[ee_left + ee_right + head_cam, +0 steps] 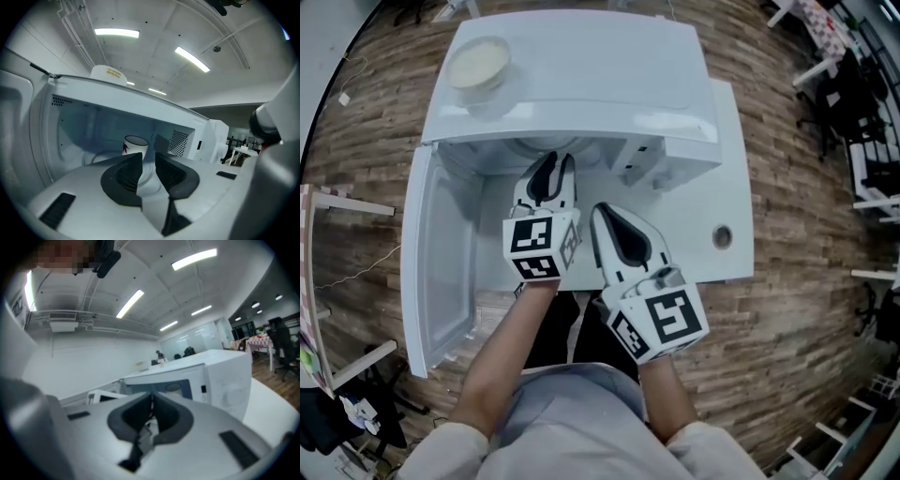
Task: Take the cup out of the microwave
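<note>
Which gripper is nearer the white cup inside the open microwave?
Left. The left gripper is at the mouth of the white microwave, the white cup just beyond its jaws; the right gripper hangs further back, outside it.

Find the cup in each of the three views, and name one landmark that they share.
Head view: not visible; the top of the microwave hides its inside.
Left gripper view: the cup stands near centre, inside the cavity.
Right gripper view: cannot be made out; the cavity is small and blurred.
Shared landmark: the open white microwave.

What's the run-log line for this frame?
white microwave: door open | white cup with red print: inside, untouched | left claw: open, empty, facing cup | right claw: shut, empty
</note>
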A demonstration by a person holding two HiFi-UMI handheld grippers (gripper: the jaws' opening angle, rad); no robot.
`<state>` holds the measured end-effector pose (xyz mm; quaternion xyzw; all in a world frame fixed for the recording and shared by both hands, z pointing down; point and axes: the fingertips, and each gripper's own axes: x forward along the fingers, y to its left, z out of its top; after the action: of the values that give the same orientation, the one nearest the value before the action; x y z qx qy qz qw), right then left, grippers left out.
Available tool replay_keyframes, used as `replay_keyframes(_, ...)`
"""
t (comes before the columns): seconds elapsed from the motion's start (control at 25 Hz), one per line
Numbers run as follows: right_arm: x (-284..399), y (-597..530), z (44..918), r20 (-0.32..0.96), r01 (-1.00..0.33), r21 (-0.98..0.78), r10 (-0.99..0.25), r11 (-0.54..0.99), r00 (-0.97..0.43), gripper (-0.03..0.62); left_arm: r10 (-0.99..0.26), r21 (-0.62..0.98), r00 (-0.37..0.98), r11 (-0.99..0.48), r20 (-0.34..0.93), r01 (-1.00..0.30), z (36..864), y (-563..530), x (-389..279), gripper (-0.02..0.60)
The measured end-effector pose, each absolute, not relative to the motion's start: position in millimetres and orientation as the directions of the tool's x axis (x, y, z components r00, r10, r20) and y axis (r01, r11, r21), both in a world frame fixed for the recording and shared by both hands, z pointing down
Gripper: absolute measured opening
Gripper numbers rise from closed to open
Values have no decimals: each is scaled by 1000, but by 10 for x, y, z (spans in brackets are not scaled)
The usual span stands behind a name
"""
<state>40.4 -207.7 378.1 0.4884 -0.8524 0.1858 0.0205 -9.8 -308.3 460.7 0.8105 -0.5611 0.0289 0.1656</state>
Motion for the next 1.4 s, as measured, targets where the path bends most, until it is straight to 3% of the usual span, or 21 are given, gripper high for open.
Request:
replay_keyframes(0.6,507,-2259,3979,253,-815,-325,-786,480,-564,23,-906,187,304,-257,296,-948,5161,-3817,-43,266)
replay_keyframes(1.04,539,-2314,4029,259,-810,-339,-780,479,-570,23,-897,148,292,-257,332,-955,5247,-4037,-9,338)
replay_keyframes(1.4,572,-2511,4036,276,-845,-277,-805,457,-526,23,-898,108,300,-280,322,-954,5161,-4019,33,356)
